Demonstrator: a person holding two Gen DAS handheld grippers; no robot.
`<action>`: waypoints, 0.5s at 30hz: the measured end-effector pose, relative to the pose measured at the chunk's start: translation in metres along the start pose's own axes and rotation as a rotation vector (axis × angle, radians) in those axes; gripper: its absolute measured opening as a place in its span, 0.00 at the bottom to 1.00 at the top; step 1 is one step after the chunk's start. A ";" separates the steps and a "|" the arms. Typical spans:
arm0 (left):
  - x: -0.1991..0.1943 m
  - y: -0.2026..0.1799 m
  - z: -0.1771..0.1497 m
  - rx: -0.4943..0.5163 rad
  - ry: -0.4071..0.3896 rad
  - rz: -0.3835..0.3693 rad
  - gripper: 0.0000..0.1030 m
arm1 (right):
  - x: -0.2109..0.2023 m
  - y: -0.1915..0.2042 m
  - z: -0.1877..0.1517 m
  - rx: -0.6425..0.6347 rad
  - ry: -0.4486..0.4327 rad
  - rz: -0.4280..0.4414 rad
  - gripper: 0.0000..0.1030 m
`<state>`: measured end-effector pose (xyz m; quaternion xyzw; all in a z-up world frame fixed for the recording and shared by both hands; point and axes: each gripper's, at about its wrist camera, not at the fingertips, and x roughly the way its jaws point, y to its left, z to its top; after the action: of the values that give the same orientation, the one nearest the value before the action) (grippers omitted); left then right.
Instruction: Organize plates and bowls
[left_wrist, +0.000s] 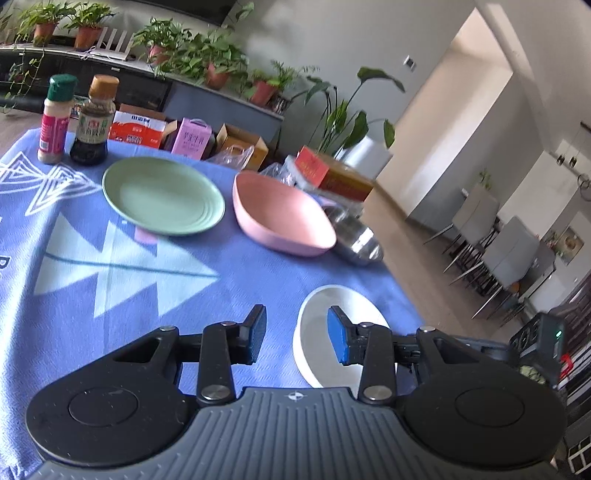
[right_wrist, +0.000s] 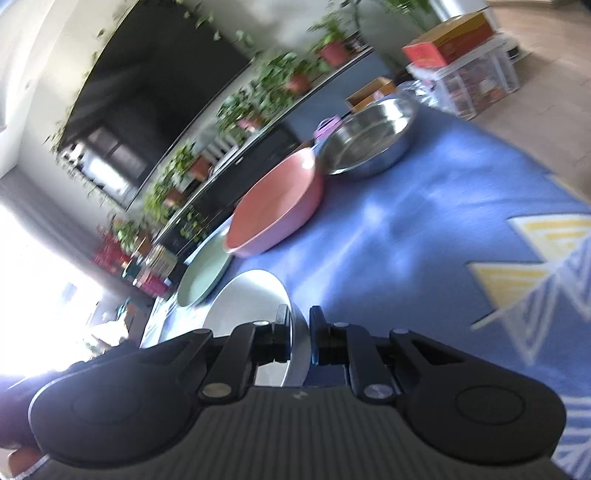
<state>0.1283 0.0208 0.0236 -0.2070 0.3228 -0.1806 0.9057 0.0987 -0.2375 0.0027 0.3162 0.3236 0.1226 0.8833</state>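
White and shallow, the round ceramic bowl (right_wrist: 255, 314) sits on the blue-clothed counter (right_wrist: 424, 236); our right tool (right_wrist: 299, 334) grips its rim, fully closed. Our left tool (left_wrist: 297, 334) hovers partly open, empty, the bowl just beside its blue pad (left_wrist: 338, 338).

Dark sauce bottle (left_wrist: 90, 125): you see a green label with Chinese characters, too blurred to read.
Spice shaker (left_wrist: 55, 122): your view gives a pink label, its print too small to read.
Red-and-white carton (left_wrist: 138, 129): Chinese characters, not legible.
Pink carton (left_wrist: 192, 138): printed characters, not legible.
Red box (left_wrist: 314, 168): gold print, unreadable.
Blue tablecloth (left_wrist: 110, 332): you get only part of a dark letter at the left edge.
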 end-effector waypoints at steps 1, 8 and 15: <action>0.003 0.001 -0.001 0.002 0.011 0.003 0.33 | 0.002 0.002 0.000 -0.010 0.011 0.005 0.34; 0.014 0.003 -0.008 0.004 0.045 0.017 0.32 | 0.004 0.004 -0.006 -0.034 0.034 0.008 0.35; 0.016 0.003 -0.008 -0.003 0.040 0.009 0.32 | -0.002 0.007 -0.011 -0.060 0.011 -0.003 0.39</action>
<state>0.1353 0.0134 0.0081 -0.2034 0.3422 -0.1800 0.8995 0.0900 -0.2278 0.0014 0.2885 0.3252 0.1325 0.8908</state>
